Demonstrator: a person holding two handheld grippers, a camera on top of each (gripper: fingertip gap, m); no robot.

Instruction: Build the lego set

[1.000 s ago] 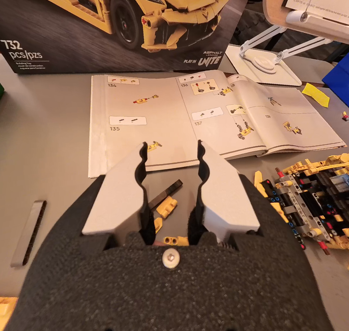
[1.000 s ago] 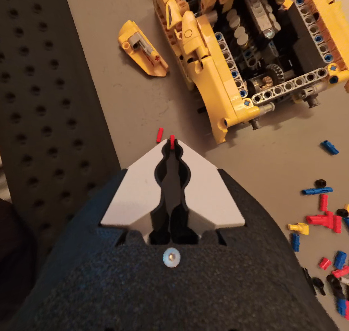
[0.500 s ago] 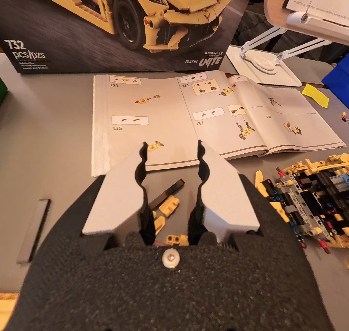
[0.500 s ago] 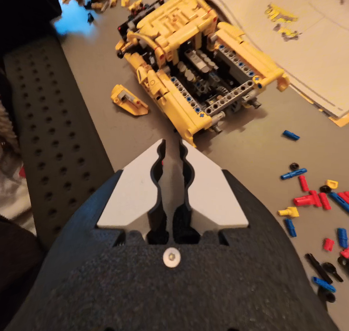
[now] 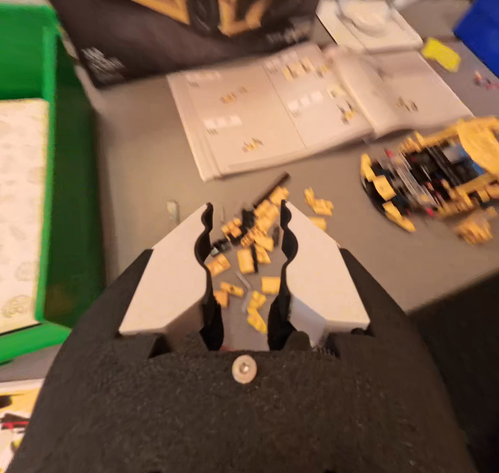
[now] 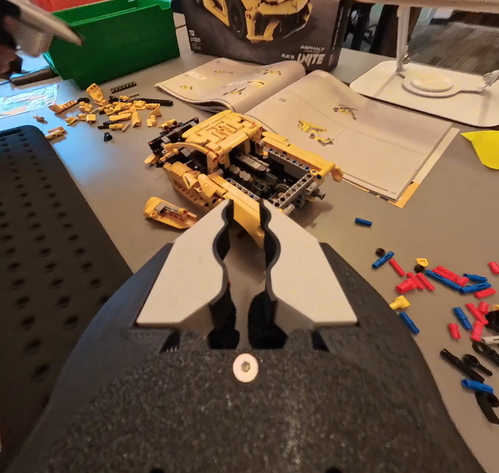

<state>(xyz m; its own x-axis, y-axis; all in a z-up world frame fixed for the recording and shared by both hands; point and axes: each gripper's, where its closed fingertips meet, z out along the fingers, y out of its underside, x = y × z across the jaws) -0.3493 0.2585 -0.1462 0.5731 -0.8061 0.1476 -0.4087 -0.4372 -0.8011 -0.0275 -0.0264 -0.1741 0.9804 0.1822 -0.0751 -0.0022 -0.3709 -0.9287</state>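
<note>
Grey worktop [image 6: 108, 179] is still messy: your yellow car [image 6: 237, 162] is half built, loose parts [image 5: 251, 246] everywhere, and both grippers' jaws are released, holding nothing.

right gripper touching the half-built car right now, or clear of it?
Cannot tell. In the right wrist view the right gripper is open and empty, its fingertips overlapping the yellow car model near its side panel. That overlap could be depth only; no contact or gap shows plainly.
</note>
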